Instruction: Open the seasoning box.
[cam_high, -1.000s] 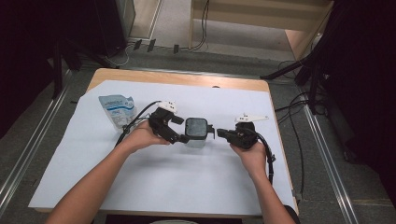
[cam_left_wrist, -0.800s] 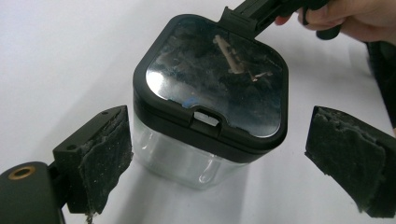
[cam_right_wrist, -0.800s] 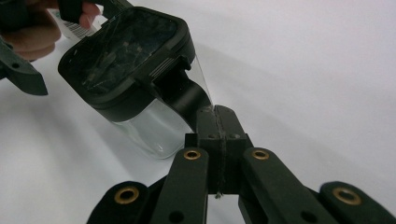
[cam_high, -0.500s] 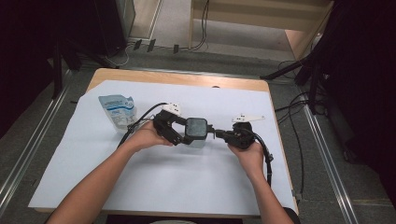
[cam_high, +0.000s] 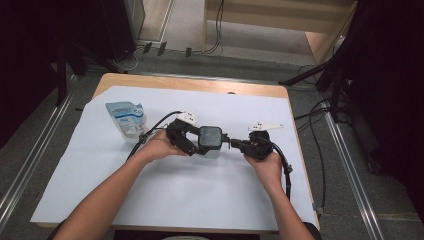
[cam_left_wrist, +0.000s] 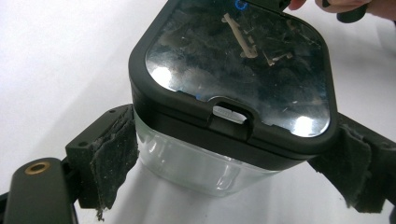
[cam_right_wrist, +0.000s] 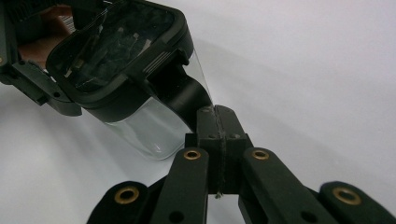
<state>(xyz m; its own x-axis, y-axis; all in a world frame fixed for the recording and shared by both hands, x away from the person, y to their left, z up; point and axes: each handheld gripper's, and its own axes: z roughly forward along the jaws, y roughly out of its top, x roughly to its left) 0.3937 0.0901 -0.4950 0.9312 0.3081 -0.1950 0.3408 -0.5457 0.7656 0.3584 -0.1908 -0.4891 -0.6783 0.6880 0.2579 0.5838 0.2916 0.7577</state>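
A clear container with a glossy black lid (cam_high: 210, 138) (cam_left_wrist: 233, 70) (cam_right_wrist: 116, 51) is held just above the white sheet (cam_high: 200, 200), at mid-table. My left gripper (cam_high: 201, 145) (cam_left_wrist: 233, 172) is shut on it, its frayed pads (cam_left_wrist: 114, 154) pressing the clear body from both sides. From the right, my right gripper (cam_high: 234, 145) (cam_right_wrist: 218, 121) is shut on the black handle-like part (cam_right_wrist: 187, 95) sticking out of the container's side, with a thin clear edge caught between the jaws. A hand holds each gripper.
A blue and white pouch (cam_high: 125, 117) lies on the sheet at the left, behind my left hand. The sheet covers most of the wooden table (cam_high: 190, 82). Cables trail from both grippers, and floor rails run along both sides of the table.
The left hand and the container have shifted very slightly toward the near edge. The right gripper has kept still.
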